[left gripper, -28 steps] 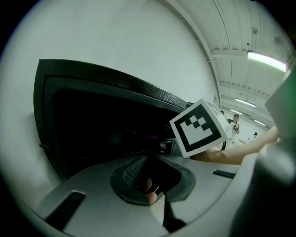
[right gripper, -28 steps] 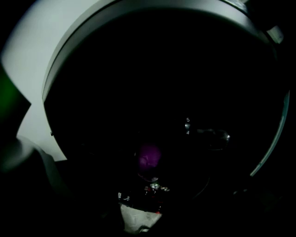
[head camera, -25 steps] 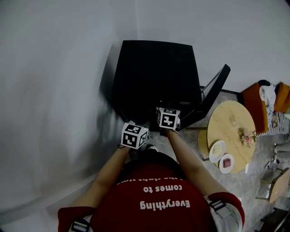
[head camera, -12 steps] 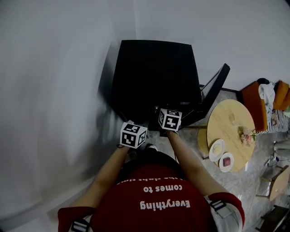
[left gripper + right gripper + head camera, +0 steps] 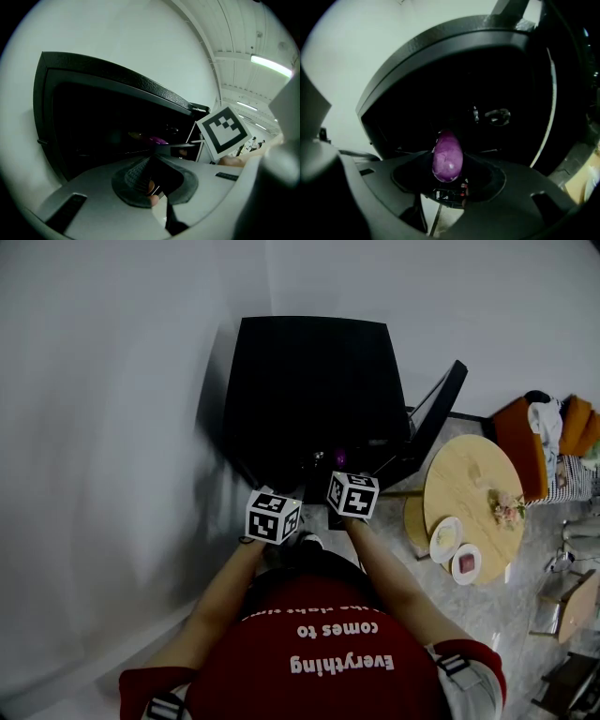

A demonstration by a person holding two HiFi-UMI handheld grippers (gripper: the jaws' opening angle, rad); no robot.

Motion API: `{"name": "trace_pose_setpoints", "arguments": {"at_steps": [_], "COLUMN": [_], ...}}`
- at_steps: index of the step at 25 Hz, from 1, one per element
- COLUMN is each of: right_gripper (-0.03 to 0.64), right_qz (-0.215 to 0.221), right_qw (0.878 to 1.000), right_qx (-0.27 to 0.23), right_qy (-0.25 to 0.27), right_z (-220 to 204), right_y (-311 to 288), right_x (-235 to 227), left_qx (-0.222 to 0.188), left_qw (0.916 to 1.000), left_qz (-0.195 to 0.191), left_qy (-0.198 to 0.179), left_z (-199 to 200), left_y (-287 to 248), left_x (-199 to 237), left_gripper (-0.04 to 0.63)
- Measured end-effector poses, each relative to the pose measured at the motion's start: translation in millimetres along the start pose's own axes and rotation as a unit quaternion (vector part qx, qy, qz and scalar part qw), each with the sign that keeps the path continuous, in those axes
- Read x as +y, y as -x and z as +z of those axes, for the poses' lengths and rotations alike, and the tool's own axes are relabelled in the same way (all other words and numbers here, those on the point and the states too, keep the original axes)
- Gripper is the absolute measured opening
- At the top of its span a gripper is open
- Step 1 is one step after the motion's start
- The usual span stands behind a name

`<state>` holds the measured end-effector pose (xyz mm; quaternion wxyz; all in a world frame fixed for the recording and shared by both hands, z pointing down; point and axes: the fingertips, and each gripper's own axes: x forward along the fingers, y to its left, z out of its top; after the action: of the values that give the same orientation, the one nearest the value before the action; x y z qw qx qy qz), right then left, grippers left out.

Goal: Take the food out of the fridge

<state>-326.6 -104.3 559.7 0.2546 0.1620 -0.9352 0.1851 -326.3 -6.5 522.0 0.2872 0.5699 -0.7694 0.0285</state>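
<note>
A black mini fridge [image 5: 314, 390] stands against the white wall with its door [image 5: 433, 423] swung open to the right. My right gripper [image 5: 339, 467] is at the fridge's front opening, shut on a purple, egg-shaped piece of food [image 5: 447, 157]. Its jaws have closed a little on that food within the last second. The same purple food [image 5: 158, 139] shows in the left gripper view, in front of the dark interior. My left gripper [image 5: 157, 152] hangs just left of the right one, outside the fridge, its jaws together with nothing between them.
A round wooden table [image 5: 487, 484] stands to the right of the fridge door with two small plates [image 5: 448, 538] and a bunch of flowers [image 5: 509, 508]. An orange chair [image 5: 525, 437] is behind it. The white wall runs close along the left.
My right gripper has drawn back from the fridge towards me with the purple food and rolled slightly. The left gripper has kept still. The head view has shifted a little.
</note>
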Motion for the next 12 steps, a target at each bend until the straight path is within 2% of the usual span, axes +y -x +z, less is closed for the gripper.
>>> {"name": "trace_pose_setpoints", "arguments": {"at_steps": [6, 12], "right_gripper": [0.218, 0.218], "right_qz": [0.015, 0.072], "right_qw": [1.0, 0.995], "right_qx": [0.005, 0.029], "right_qy": [-0.025, -0.066], "right_z": [-15.5, -34.2], "right_y": [23.4, 47.9], "right_x": [5.0, 15.1], "left_qx": [-0.002, 0.003], "left_qw": [1.0, 0.9999], "left_qz": [-0.007, -0.009], "left_qy": [-0.003, -0.014], "left_z": [-5.6, -16.6], "left_y": [4.0, 12.3], "left_x": [-12.2, -26.0], "left_gripper": [0.002, 0.002]}}
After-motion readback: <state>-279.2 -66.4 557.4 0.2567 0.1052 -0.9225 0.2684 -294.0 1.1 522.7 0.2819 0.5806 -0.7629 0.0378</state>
